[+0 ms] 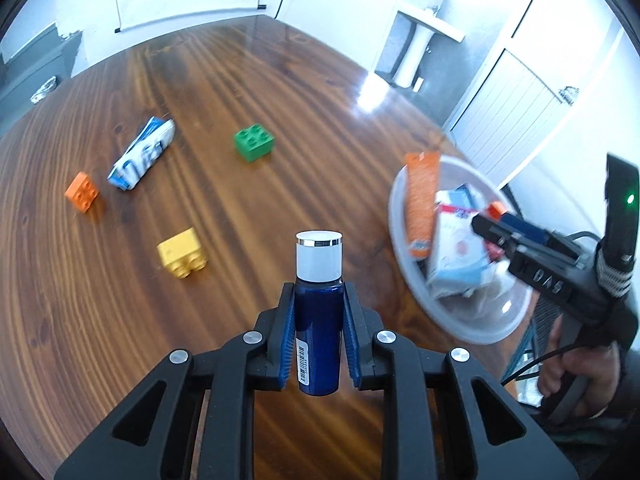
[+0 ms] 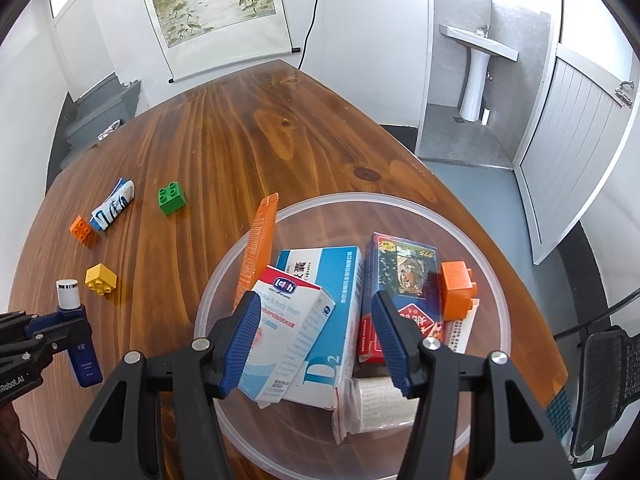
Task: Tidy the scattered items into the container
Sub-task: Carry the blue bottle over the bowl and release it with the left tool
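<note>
My left gripper (image 1: 319, 292) is shut on a dark blue bottle (image 1: 318, 320) with a white cap, held upright and lifted off the wooden table (image 1: 248, 80). The right wrist view shows that bottle (image 2: 80, 340) at the far left, in the left gripper (image 2: 52, 328). My right gripper (image 2: 316, 304) stands open and empty above the clear bowl (image 2: 480, 248), seen in the left wrist view as the right gripper (image 1: 488, 218) over the bowl (image 1: 394, 216). A green brick (image 1: 254, 143), an orange brick (image 1: 82, 192), a yellow brick (image 1: 183, 253) and a blue-white tube (image 1: 142, 154) lie scattered on the table.
The bowl holds an orange tube (image 2: 258, 248), two white-blue boxes (image 2: 332, 280), a card pack (image 2: 400, 276), an orange brick (image 2: 458, 290) and a gauze roll (image 2: 380, 404). It sits near the table's right edge (image 2: 532, 280). A mesh chair (image 2: 608, 384) stands beyond. A person's hand (image 1: 576, 372) grips the right handle.
</note>
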Demonstrator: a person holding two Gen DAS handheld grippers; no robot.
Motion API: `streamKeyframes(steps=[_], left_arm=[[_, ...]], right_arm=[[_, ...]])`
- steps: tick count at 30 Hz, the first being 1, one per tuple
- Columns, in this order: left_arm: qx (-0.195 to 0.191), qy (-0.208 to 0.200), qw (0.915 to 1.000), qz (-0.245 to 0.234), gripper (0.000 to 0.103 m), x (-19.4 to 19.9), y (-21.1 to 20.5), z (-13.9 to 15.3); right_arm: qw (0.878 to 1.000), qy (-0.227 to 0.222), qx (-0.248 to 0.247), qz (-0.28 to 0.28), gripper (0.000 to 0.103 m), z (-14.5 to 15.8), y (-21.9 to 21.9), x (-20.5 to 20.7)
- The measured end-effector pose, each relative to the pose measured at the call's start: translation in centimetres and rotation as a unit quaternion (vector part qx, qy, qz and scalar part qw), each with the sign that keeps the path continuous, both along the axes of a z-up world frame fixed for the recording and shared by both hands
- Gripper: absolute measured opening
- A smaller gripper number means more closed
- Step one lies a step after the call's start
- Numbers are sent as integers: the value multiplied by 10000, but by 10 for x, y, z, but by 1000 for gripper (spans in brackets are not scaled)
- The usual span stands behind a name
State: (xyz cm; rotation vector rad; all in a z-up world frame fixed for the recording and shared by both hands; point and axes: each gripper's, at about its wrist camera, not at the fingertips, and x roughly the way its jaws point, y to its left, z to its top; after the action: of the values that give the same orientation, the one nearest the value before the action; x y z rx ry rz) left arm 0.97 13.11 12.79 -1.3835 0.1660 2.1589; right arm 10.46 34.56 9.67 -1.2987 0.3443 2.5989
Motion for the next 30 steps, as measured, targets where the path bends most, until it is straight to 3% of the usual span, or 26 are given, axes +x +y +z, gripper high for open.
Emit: streamKeyframes(steps=[7, 15, 22, 24, 26, 28, 30], left_arm=[[286, 56, 9987, -417, 23, 8, 48, 20], [428, -50, 9955, -847, 23, 10, 104, 22], [791, -588, 9900, -1009, 24, 1, 134, 11], [820, -772, 9885, -1011, 27, 1, 140, 7], [824, -834, 9873, -1073, 43, 3, 144, 6], [836, -812, 9874, -1071, 52, 4, 146, 6], [843, -813, 9880, -1011, 53, 3, 144, 6]], right_arm=[[10000, 32, 17, -57, 62, 2, 20, 10], [9997, -68, -72, -204, 62, -7, 50, 16], [9993, -99, -152, -329, 62, -13, 72, 18], [9992, -126, -177, -341, 62, -15, 76, 18], [9992, -121, -176, -345, 62, -15, 78, 18], [9992, -87, -169, -352, 62, -14, 80, 18], [9992, -67, -171, -356, 62, -14, 81, 18]])
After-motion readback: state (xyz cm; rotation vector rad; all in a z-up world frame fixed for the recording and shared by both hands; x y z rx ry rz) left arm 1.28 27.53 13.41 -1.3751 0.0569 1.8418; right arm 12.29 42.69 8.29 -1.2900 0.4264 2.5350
